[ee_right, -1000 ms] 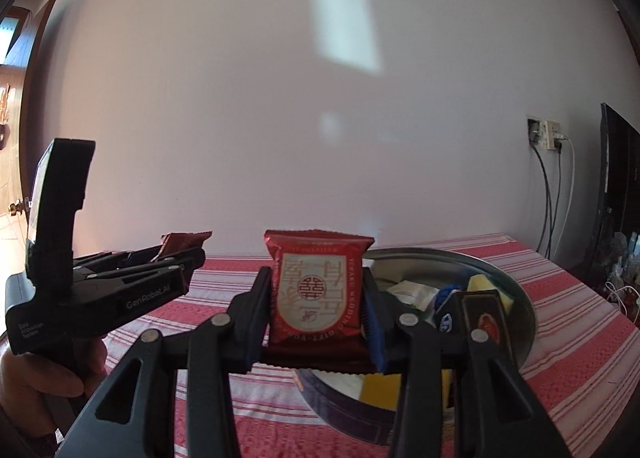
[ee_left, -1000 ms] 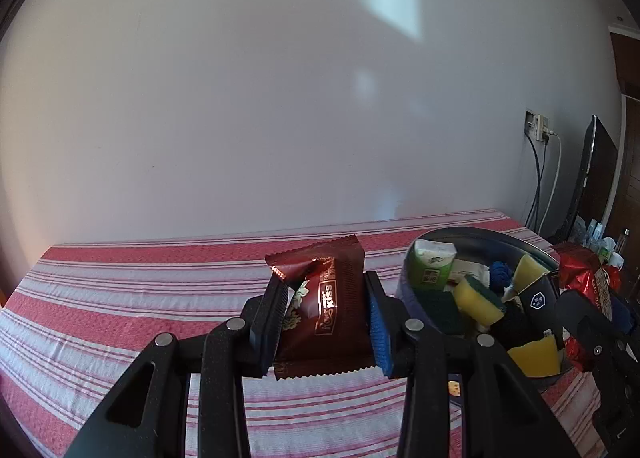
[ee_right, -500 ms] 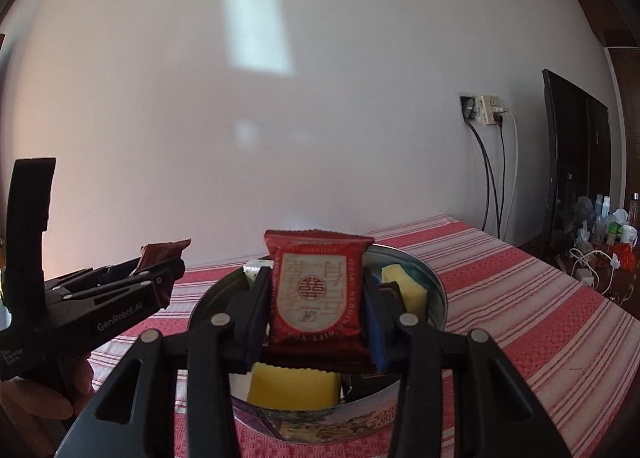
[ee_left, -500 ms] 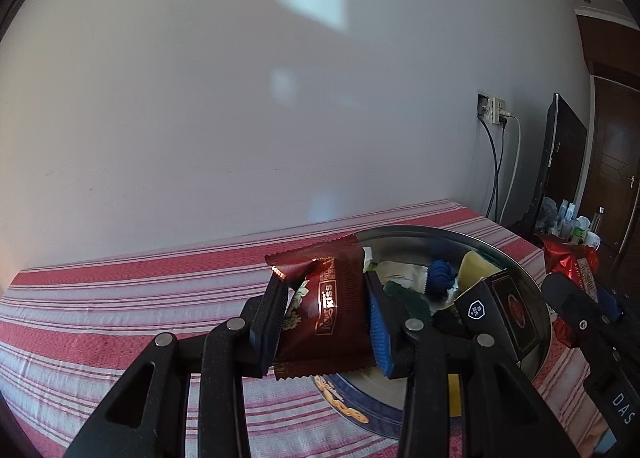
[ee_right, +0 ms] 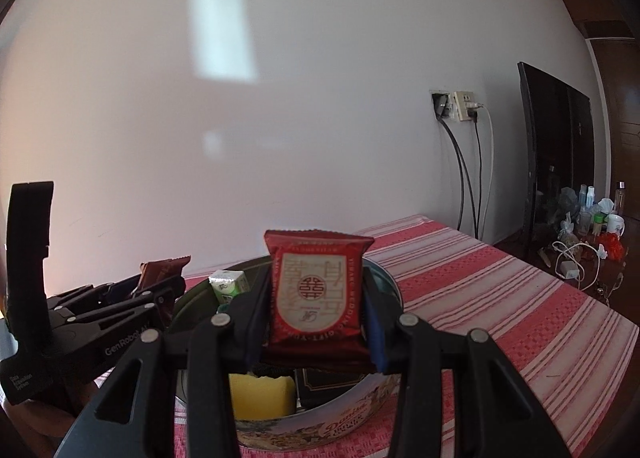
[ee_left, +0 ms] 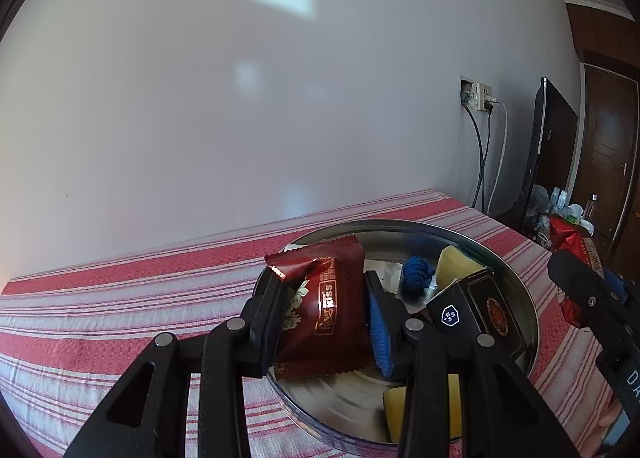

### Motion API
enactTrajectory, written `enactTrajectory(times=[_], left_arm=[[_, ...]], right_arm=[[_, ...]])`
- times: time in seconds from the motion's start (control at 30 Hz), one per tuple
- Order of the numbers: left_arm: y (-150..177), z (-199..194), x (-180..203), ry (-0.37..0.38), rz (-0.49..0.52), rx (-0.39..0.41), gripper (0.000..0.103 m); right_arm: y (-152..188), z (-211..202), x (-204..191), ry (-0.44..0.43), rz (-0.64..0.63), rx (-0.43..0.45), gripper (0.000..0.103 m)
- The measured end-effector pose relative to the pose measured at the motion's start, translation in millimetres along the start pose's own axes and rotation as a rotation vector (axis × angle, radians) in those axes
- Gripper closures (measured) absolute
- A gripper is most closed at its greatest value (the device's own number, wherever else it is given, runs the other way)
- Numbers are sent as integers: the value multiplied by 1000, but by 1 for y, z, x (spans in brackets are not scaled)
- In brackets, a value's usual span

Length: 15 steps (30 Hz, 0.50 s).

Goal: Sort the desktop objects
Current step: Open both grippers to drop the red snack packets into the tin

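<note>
My left gripper [ee_left: 324,322] is shut on a dark red snack packet [ee_left: 326,310] and holds it over the near left rim of a round metal tin [ee_left: 516,278]. My right gripper [ee_right: 316,322] is shut on a red wedding biscuit packet [ee_right: 316,290] and holds it above the same tin [ee_right: 352,418]. The tin holds yellow sponges [ee_left: 456,264], a blue ball of thread [ee_left: 418,272], a dark box [ee_left: 492,298] and a green-and-white pack [ee_right: 228,284]. The left gripper also shows at the left of the right wrist view [ee_right: 160,290].
The tin stands on a red-and-white striped cloth [ee_left: 100,318] against a white wall. A wall socket with cables [ee_right: 460,110] and a dark screen [ee_right: 560,154] are to the right. Clutter lies on a low surface [ee_right: 580,226] beyond the table's right edge.
Both grippers have moved to the right with their packets, until they are over the tin. The tin now lies straight under each of them. Both grips are unchanged.
</note>
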State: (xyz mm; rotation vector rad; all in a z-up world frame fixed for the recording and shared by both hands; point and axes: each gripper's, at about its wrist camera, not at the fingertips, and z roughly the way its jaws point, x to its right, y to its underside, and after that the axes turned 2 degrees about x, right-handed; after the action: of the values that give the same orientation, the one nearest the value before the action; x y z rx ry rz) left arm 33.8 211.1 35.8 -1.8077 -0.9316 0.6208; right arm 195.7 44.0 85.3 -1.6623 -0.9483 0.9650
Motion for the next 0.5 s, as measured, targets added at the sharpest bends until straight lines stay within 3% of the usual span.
enactTrajectory(times=[0.5], left_arm=[[-5,19,15,23,0,-30,62]], right_arm=[[-38,65,32,27,-24,-43,61]])
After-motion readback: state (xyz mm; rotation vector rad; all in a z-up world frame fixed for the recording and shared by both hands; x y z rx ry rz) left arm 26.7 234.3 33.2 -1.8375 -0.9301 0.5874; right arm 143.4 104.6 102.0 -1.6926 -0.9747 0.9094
